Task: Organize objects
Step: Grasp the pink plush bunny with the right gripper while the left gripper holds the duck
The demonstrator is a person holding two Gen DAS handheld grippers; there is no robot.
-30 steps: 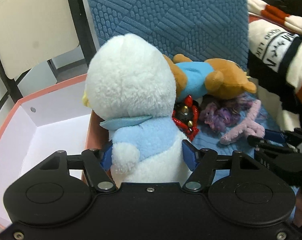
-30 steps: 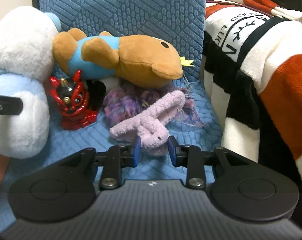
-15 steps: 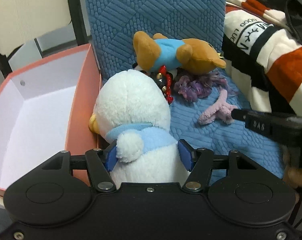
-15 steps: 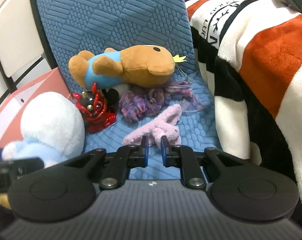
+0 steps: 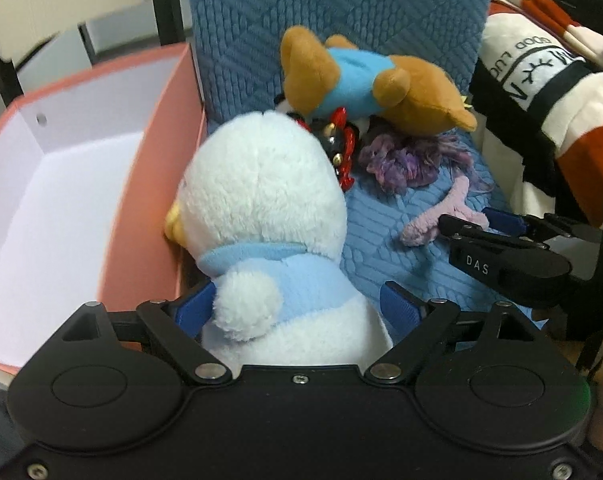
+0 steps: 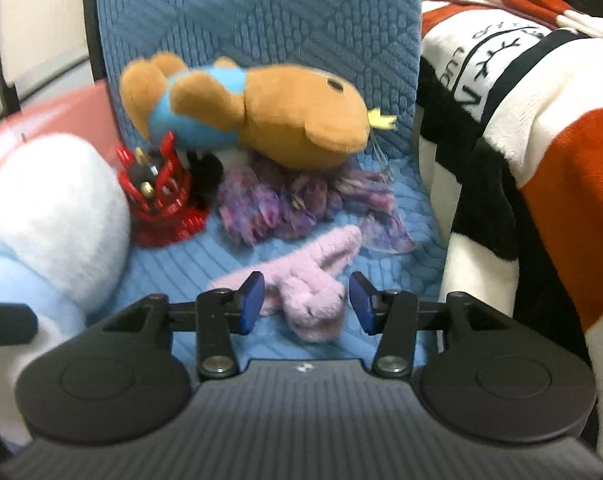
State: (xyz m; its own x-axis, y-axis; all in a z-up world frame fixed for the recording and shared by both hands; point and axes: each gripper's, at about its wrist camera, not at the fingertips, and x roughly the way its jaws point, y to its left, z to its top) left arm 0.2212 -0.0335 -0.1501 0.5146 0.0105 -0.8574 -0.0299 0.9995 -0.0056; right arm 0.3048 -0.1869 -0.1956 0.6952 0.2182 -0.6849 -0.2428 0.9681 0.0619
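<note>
Left wrist view: the left gripper [image 5: 297, 310] is holding a white and light-blue plush penguin [image 5: 269, 232], its jaws clamped on the body. The penguin is sitting upright just beside the open pink box [image 5: 149, 184], its yellow beak touching the box wall. Beyond it a brown plush bear [image 5: 373, 84] is lying over a red figurine [image 5: 341, 148] and a purple fluffy toy [image 5: 405, 160].

Right wrist view: the right gripper [image 6: 307, 306] is hovering with jaws apart on either side of a pink plush toy [image 6: 313, 280] lying on the blue cushion [image 6: 173, 264]. A striped blanket [image 6: 541, 140] is crowding the right side.
</note>
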